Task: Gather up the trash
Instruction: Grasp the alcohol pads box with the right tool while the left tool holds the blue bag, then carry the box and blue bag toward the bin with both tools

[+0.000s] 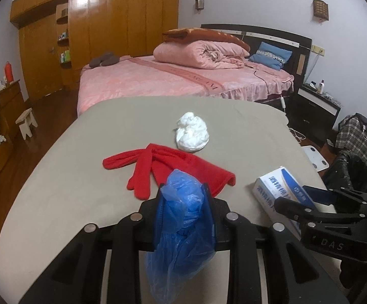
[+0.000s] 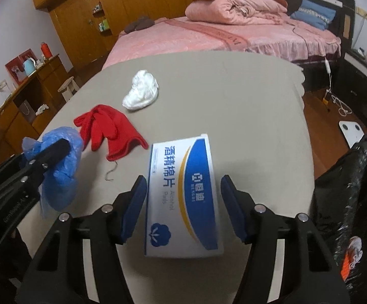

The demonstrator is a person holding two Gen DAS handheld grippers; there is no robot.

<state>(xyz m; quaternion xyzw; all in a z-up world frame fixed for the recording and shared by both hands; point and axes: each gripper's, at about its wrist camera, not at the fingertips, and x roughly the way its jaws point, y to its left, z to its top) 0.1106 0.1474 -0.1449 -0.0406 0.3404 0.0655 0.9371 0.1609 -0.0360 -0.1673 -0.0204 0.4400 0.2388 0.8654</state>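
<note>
My left gripper (image 1: 184, 190) is shut on a crumpled blue plastic bag (image 1: 183, 217), which hangs just above the beige table (image 1: 69, 177); this bag (image 2: 61, 172) also shows at the left of the right wrist view. My right gripper (image 2: 183, 185) straddles a white and blue box of alcohol pads (image 2: 183, 190), its blue pads (image 2: 135, 202) against the box's long sides near the table's right edge. From the left wrist view the box (image 1: 277, 185) shows with the right gripper (image 1: 295, 197) on it. A red cloth (image 1: 168, 167) and a white crumpled wad (image 1: 192, 133) lie mid-table.
A black trash bag (image 2: 348, 190) stands open right of the table, also seen as the black bag (image 1: 348, 172). Behind the table is a pink bed (image 1: 158, 81). A wooden cabinet (image 2: 18, 109) and small stool (image 1: 26, 122) stand left; a white scale (image 2: 352, 129) lies on the floor.
</note>
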